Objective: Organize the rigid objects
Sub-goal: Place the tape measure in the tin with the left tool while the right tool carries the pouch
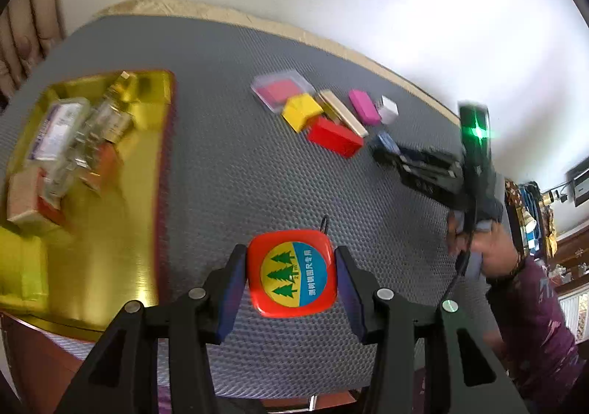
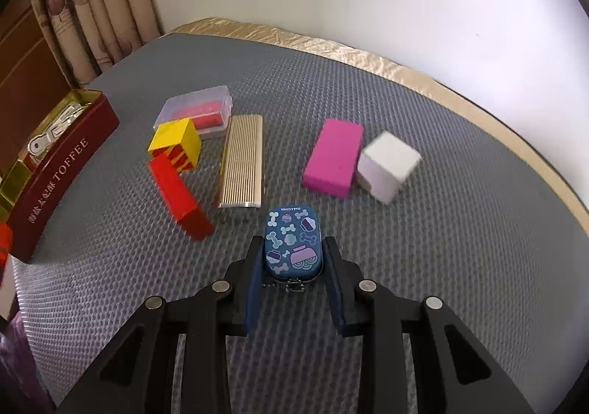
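Jaws of the left gripper [image 1: 291, 276] clamp the red tape measure [image 1: 292, 272], toffee tin [image 1: 147, 193] to its left; right gripper [image 2: 293, 255] pinches the blue patterned tin [image 2: 292, 246] lengthwise.

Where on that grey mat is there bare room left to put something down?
The grey mat is bare right of the blue patterned tin, below the white cube, and between the toffee tin and red block. It is crowded around the yellow box and gold case.
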Available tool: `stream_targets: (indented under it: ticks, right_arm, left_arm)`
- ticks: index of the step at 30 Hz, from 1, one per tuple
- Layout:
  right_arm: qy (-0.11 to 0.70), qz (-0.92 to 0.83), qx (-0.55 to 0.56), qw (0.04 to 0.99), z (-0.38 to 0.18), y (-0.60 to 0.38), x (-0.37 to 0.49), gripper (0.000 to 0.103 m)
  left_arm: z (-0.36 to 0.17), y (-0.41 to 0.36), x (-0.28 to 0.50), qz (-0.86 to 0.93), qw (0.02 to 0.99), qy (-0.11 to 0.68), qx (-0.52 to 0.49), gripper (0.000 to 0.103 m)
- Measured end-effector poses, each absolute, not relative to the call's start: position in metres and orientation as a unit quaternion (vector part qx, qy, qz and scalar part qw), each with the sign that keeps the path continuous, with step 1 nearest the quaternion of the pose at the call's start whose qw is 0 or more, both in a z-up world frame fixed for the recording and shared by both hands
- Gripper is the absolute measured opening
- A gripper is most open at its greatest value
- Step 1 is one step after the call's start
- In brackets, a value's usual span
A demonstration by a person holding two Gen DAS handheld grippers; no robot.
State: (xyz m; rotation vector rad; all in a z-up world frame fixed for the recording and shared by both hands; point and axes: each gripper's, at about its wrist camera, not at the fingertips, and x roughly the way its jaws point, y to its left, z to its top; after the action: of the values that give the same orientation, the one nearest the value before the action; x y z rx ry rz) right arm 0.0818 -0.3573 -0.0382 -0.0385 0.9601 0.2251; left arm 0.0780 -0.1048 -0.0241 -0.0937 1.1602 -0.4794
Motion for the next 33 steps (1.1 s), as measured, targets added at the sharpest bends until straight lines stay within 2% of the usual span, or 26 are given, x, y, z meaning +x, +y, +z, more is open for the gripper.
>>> stream_targets:
  ticks: [9, 15, 22, 33]
  right_arm:
    - [0.435, 0.090, 0.087, 0.892, -0.026, -0.375, 0.017, 0.028]
    - [0.421, 0.090, 0.132, 0.893, -0.016, -0.377, -0.009, 0.028]
    - [0.409, 0.090, 0.158, 0.894, -0.003, -0.374, -0.027, 0.028]
    - [0.408, 0.113, 0.155, 0.893, 0.013, -0.348, -0.023, 0.028]
  left_arm:
    - [0.015, -0.037, 0.108, -0.139, 0.858, 0.494, -0.009, 0.048]
    - [-0.007, -0.026, 0.167, -0.105, 0.862, 0.495, 0.029, 0.048]
    - [-0.045, -0.033, 0.224, -0.100, 0.844, 0.525, 0.028, 0.048]
    - [-0.041, -0.038, 0.233, -0.097, 0.852, 0.514, 0.029, 0.049]
